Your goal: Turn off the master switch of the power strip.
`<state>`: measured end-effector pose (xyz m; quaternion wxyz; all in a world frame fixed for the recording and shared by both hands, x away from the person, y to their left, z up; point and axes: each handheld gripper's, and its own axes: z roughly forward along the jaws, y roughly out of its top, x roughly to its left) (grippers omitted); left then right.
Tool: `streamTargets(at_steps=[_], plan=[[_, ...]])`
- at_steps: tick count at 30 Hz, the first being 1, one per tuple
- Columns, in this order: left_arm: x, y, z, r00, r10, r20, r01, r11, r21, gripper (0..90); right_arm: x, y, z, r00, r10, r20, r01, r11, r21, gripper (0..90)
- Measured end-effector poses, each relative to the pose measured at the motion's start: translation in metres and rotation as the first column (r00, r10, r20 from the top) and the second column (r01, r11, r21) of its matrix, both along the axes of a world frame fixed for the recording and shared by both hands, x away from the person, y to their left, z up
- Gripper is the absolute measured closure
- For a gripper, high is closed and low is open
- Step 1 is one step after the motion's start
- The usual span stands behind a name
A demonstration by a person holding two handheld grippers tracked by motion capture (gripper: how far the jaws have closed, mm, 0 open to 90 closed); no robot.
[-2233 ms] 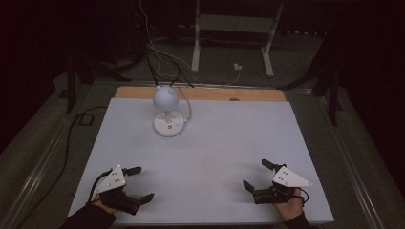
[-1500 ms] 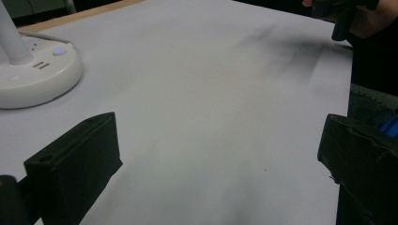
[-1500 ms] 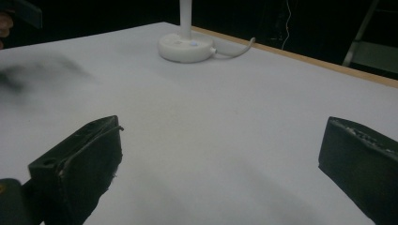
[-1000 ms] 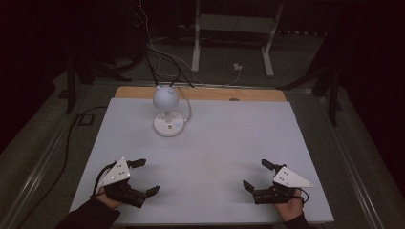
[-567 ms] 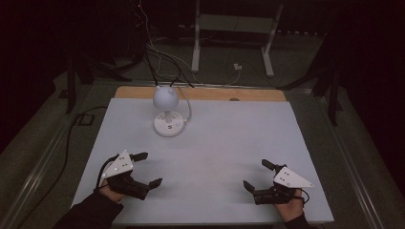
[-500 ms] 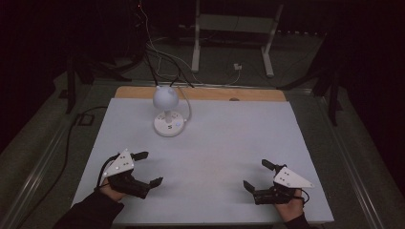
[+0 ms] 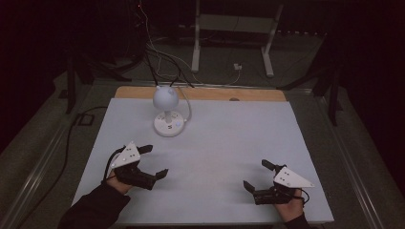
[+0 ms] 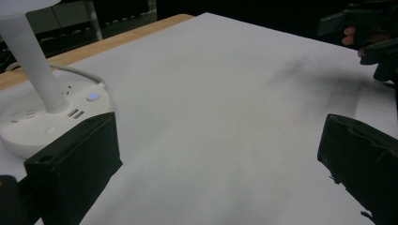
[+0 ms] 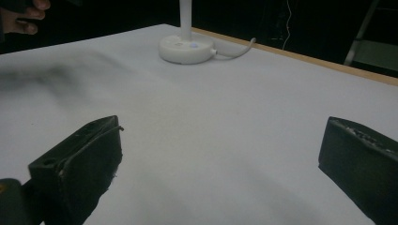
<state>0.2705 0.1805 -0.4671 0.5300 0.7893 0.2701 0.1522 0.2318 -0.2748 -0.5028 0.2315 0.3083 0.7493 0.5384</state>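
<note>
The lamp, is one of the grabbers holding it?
No, the lamp stands alone at the far side of the table, while the left gripper and right gripper are open and apart from it.

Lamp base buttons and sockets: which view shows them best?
Left gripper view: the lamp base is close, its lit button and sockets plain. The right gripper view shows it farther off; the high view shows it small.

White lamp base (image 8: 44,119) w/ blue LED just behind left-hand jaw; jaws wide apart.
</note>
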Motion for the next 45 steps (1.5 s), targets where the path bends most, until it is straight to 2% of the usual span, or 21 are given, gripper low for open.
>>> streamTargets(at_steps=[32, 38, 41, 45], plan=[[0.037, -0.035, 0.002, 0.9995, 0.032, 0.001, -0.032, 0.9994, 0.010, 0.2, -0.001, -0.001, 0.001, 1.0000, 0.000, 0.006, 0.000, 1.000, 0.012, 0.0], [0.046, -0.043, 0.000, 0.9982, 0.058, 0.018, -0.058, 0.9981, 0.022, 0.2, -0.001, -0.001, 0.001, 1.0000, -0.002, 0.002, 0.002, 1.000, 0.014, 0.0], [0.050, -0.046, -0.003, 0.9971, 0.075, 0.010, -0.075, 0.9971, 0.014, 0.2, -0.001, -0.001, 0.001, 1.0000, -0.001, 0.001, 0.001, 1.000, 0.015, 0.0], [0.056, -0.052, -0.006, 0.9945, 0.104, 0.013, -0.104, 0.9938, 0.040, 0.2, -0.001, -0.001, 0.001, 1.0000, 0.000, -0.004, 0.000, 1.000, 0.015, 0.0]])
